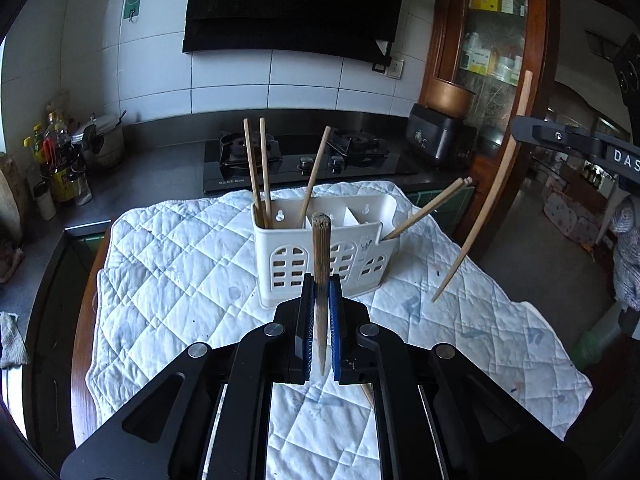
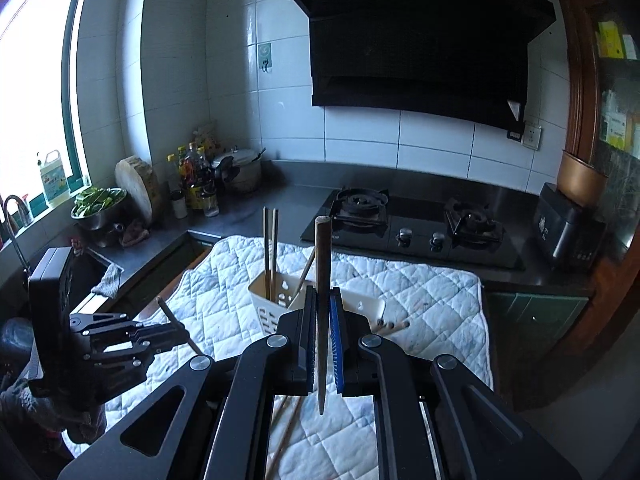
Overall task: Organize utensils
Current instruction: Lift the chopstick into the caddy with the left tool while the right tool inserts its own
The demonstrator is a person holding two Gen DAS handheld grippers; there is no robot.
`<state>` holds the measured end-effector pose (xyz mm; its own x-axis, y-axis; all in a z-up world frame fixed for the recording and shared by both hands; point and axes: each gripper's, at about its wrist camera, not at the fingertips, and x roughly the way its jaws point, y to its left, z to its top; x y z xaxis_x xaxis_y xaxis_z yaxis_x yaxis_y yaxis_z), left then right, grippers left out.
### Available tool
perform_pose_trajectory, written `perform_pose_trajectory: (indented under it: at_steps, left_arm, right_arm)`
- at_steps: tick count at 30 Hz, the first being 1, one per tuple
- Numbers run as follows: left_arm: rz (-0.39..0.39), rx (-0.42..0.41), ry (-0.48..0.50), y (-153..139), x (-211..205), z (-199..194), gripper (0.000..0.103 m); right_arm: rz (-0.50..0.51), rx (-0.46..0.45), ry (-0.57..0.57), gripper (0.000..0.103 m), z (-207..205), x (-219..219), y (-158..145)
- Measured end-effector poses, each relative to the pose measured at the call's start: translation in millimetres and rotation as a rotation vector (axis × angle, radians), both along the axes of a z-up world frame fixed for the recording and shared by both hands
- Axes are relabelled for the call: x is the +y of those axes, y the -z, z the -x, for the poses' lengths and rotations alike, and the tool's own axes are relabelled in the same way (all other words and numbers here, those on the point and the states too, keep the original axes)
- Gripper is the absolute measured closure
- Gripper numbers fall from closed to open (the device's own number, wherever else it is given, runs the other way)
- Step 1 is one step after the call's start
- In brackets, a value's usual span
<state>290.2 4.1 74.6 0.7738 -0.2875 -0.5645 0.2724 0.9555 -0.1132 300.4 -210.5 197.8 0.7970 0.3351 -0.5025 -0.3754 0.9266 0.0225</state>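
A white slotted utensil holder (image 1: 324, 256) stands on a quilted white cloth (image 1: 168, 264). Two chopsticks (image 1: 256, 172) stand in its left slot, one leans in the middle, and a pair (image 1: 428, 210) leans out of the right end. My left gripper (image 1: 321, 280) is shut on a dark-tipped chopstick (image 1: 321, 248), held upright above the cloth in front of the holder. My right gripper (image 2: 322, 292) is shut on another chopstick (image 2: 322, 248), also upright, on the near side of the holder (image 2: 276, 300). Each gripper also appears in the other's view: the right one (image 1: 520, 126) and the left one (image 2: 182, 334).
Loose chopsticks (image 2: 288, 432) lie on the cloth below my right gripper. Behind the table runs a steel counter with a gas hob (image 2: 412, 224), a black cooker (image 2: 564, 232), bottles (image 2: 196, 184) and a pot. A sink (image 2: 92, 272) is at the left, and a wooden cabinet (image 1: 492, 40) at the right.
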Motion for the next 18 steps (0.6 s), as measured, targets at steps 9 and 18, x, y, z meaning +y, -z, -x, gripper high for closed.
perform_pose_trajectory:
  at_steps: [9,18]
  left_arm:
    - [0.000,-0.131,-0.031,-74,3,-24,0.097]
    - [0.022,-0.234,-0.094,-110,3,-61,0.097]
  right_arm:
    - [-0.019,-0.049,0.083,0.096,-53,1,-15]
    - [-0.048,-0.022,0.110,0.096,-97,-2,1]
